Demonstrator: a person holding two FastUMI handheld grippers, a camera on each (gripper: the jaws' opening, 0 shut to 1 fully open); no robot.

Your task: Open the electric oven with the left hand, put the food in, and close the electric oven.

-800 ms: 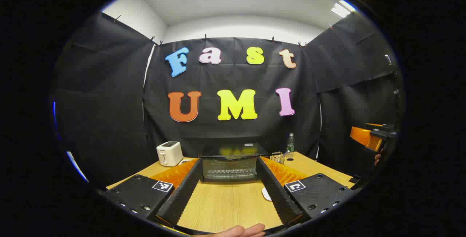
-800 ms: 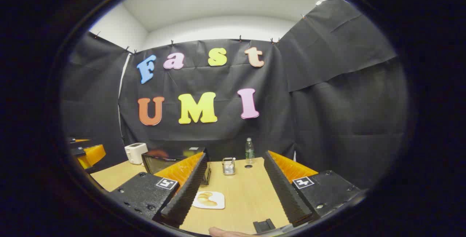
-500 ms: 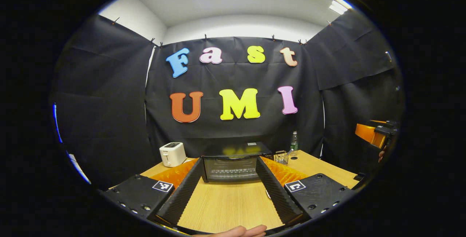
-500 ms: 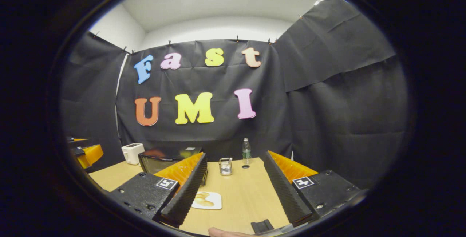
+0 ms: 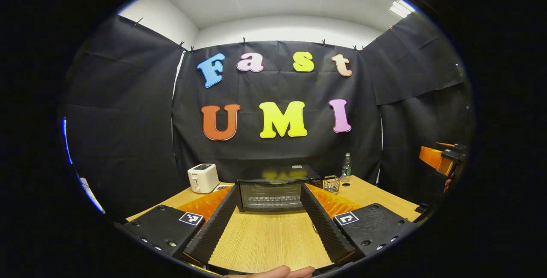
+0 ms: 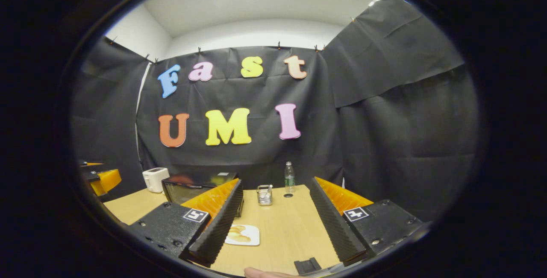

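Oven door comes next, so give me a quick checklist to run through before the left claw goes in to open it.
1. Left claw open, nothing between its fingers: ok.
2. Oven straight ahead between the fingers, door shut: ok.
3. Bare table between claw and oven: ok.
4. Door handle located: cannot tell, too dark and small in the left gripper view.
5. Food ready on its white plate, beside the right claw: ok.
6. Right claw open and free: ok.
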